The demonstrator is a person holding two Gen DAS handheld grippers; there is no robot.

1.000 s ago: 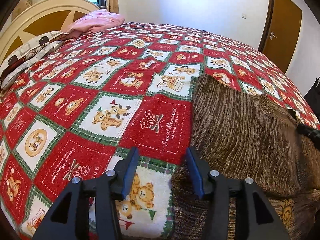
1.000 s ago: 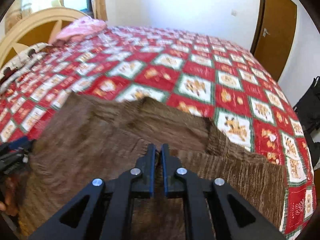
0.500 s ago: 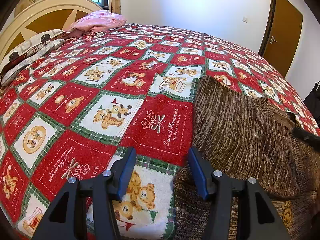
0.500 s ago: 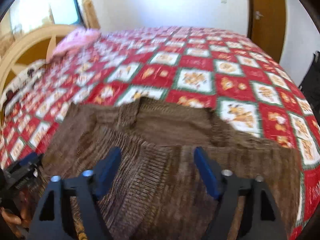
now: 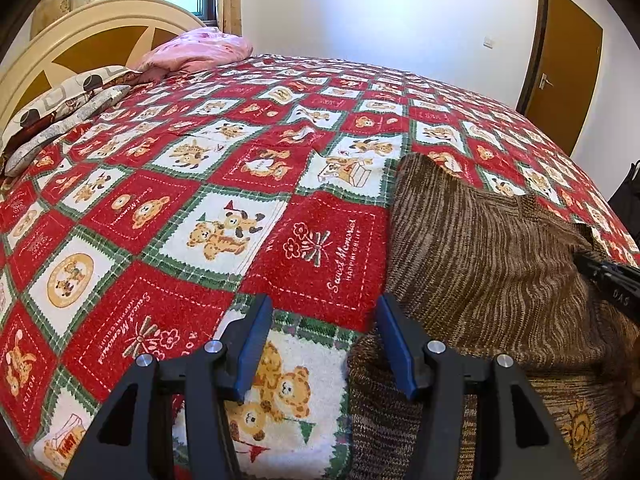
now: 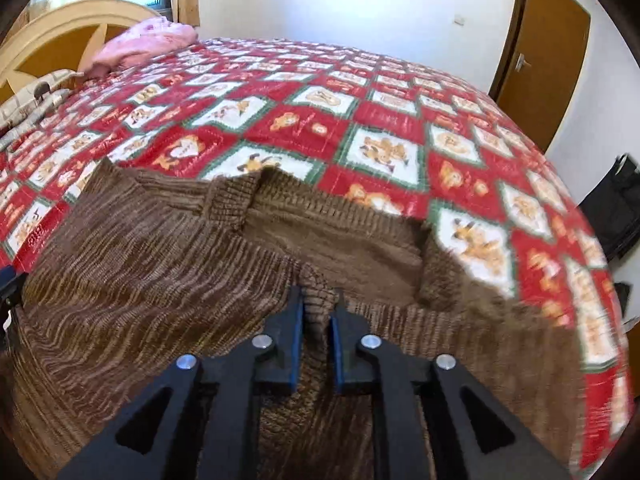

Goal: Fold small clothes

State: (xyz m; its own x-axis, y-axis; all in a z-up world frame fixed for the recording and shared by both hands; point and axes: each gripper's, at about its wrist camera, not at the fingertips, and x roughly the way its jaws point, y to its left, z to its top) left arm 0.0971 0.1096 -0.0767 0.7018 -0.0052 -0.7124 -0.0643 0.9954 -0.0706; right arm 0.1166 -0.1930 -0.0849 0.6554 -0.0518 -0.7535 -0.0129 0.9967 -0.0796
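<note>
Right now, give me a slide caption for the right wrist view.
Right gripper pinching a ridge of the brown knit sweater on a teddy-bear quilt.

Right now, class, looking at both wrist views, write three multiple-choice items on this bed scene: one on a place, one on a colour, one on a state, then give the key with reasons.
1. Where does the pink pillow lie?
A. by the headboard
B. on the floor
C. on the sweater

2. What colour is the sweater?
A. blue
B. brown
C. white

3. How does the right gripper stand?
A. wide open above the quilt
B. shut on a fold of the sweater
C. holding the pillow

Key:
1 A: the pillow rests at the far end of the quilt, beside the cream headboard.
2 B: its knit shows streaked brown in both views.
3 B: a ridge of knit sits pinched between its blue pads, while the left gripper stands open at the sweater's edge.
</note>
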